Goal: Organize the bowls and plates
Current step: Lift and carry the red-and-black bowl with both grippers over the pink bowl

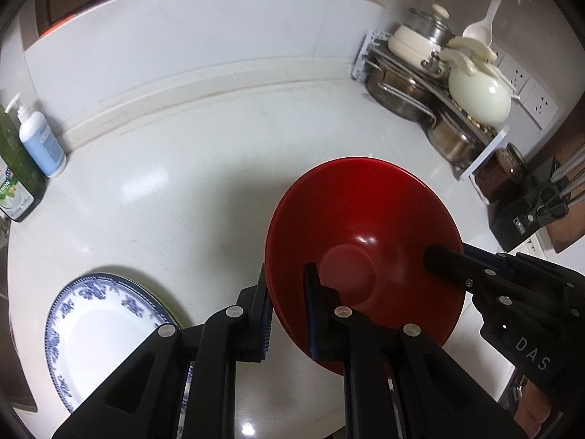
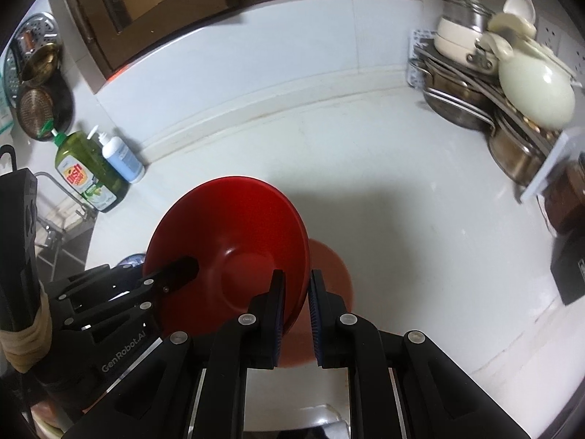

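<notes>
A glossy red bowl (image 1: 365, 219), with a second rim showing under it like a nested pair, hangs tilted above the white counter (image 1: 182, 183). My left gripper (image 1: 289, 307) is shut on its left rim, one finger inside and one outside. In the left wrist view my right gripper (image 1: 438, 258) reaches in over the opposite rim. In the right wrist view the right gripper (image 2: 297, 307) pinches the right rim of the bowl (image 2: 234, 226), and the left gripper (image 2: 182, 270) clamps the far side. A blue-patterned white plate (image 1: 102, 329) lies flat on the counter, left of the bowl.
A green dish soap bottle (image 2: 86, 172) and a pale blue pump bottle (image 2: 122, 162) stand at the back left. A rack of steel pots and cream cookware (image 1: 449, 84) fills the back right corner. Beside it are a dark jar (image 1: 504, 175) and a black knife block (image 1: 533, 212). A sink faucet (image 2: 55, 183) lies at far left.
</notes>
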### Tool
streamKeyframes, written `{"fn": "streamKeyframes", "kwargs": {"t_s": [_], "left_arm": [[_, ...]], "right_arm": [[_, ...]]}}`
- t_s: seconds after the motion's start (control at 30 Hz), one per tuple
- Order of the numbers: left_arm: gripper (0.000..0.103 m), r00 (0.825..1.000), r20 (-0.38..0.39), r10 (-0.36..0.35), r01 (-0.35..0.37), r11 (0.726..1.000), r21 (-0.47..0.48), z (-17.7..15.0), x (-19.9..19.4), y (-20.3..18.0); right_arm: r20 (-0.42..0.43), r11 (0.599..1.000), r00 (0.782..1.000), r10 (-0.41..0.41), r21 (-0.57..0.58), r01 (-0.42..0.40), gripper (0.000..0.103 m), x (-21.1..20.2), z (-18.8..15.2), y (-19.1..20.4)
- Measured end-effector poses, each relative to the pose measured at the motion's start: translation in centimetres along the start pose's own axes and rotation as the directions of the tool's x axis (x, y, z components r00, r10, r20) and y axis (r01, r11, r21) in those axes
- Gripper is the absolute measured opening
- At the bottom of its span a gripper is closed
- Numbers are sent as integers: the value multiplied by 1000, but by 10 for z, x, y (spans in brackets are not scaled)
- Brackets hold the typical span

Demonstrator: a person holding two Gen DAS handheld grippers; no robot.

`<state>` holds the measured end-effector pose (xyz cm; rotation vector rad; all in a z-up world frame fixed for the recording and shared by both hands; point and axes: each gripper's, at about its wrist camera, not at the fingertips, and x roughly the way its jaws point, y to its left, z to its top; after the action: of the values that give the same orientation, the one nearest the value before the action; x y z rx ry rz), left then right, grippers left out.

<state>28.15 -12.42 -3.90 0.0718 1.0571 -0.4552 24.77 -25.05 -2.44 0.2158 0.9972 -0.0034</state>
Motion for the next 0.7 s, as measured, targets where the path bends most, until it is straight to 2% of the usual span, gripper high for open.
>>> {"fn": "streamKeyframes", "kwargs": {"t_s": [0.47, 0.7], "left_arm": [[16, 996, -92, 8, -6, 1000, 27, -14, 38, -14], [16, 994, -104, 35, -32, 999, 35, -17, 45, -15]], "right_arm": [[-76, 999, 997, -15, 34, 18, 14, 33, -19, -32], [-105, 999, 994, -1, 34, 4, 14, 48, -23, -39]]}}
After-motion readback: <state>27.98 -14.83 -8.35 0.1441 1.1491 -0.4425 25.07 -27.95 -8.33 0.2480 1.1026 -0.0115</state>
